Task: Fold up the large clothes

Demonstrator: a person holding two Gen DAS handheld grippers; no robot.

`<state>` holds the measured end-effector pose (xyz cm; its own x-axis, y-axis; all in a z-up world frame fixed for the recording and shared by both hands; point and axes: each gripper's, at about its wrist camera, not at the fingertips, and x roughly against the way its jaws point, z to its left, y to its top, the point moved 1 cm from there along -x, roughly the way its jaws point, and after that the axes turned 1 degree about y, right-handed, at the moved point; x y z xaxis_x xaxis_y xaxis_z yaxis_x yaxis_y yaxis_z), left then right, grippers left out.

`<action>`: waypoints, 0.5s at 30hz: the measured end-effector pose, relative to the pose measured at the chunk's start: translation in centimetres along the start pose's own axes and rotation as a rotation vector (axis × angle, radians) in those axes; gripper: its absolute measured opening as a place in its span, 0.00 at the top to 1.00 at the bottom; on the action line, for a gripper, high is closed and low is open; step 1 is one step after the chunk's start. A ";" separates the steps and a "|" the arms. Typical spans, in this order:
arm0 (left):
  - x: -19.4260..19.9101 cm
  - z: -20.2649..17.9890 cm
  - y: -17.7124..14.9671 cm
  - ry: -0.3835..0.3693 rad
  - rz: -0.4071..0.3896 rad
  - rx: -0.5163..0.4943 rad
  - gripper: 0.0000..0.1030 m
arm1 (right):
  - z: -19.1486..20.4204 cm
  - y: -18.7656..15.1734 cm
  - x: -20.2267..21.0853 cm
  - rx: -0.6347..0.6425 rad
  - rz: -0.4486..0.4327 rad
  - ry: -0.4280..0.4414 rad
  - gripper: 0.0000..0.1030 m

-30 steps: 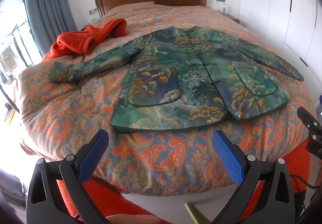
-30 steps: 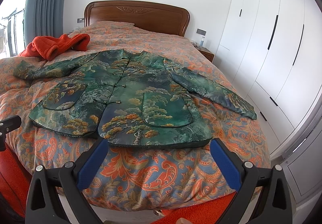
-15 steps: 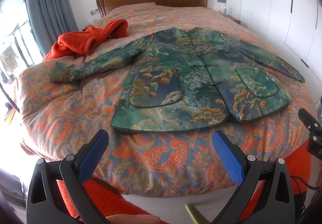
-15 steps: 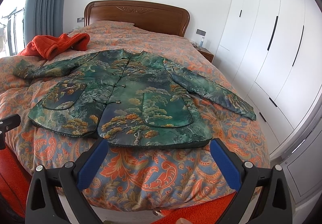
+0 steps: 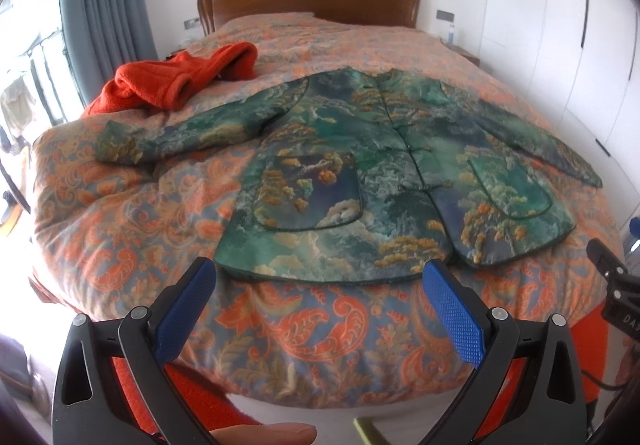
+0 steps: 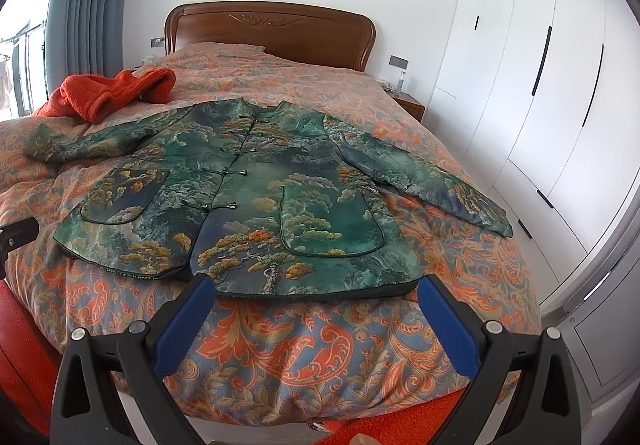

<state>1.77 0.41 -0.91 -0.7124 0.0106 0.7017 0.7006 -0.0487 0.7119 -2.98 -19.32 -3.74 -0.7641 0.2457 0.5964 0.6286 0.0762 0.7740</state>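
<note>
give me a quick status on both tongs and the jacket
Left tongs open, right tongs open, both empty. Green jacket flat on bed, unfolded. Orange garment beside left sleeve, apart.

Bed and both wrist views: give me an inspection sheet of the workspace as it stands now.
Surface: bed with an orange paisley quilt, wooden headboard at the far end.
Job's things: green brocade jacket spread flat, front up, buttoned, both sleeves out to the sides, hem toward the foot of the bed.
Clutter: crumpled orange fleece garment past the jacket's left sleeve, apart from it.
Grippers: left tongs and right tongs open, empty, short of the jacket's hem.
Cables: thin dark cable at the left view's right edge.
Surroundings: white wardrobe on the right, grey curtain on the left, nightstand beside the headboard.
</note>
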 end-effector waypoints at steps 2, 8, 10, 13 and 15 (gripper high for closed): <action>-0.2 0.2 0.2 -0.010 0.000 0.018 0.00 | -0.2 0.1 -0.2 -0.004 -0.004 -0.002 0.00; -0.5 0.5 0.6 -0.020 -0.007 0.048 0.00 | -2.2 1.4 -0.4 -0.029 -0.052 -0.033 0.00; -0.7 0.2 0.6 -0.020 0.005 0.031 0.00 | -3.0 2.0 -0.3 -0.035 -0.077 -0.049 0.00; -0.9 -0.2 0.6 -0.038 0.023 0.022 0.00 | -4.0 2.5 -0.3 -0.043 -0.106 -0.056 0.00; -0.8 -0.2 0.5 -0.063 0.025 0.032 0.00 | -4.8 2.9 -0.2 -0.048 -0.131 -0.065 0.00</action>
<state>2.72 0.19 -1.12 -0.6911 0.0724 0.7191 0.7200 -0.0180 0.6937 -1.75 -23.80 -0.57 -0.8271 0.2990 0.4760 0.5155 0.0658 0.8544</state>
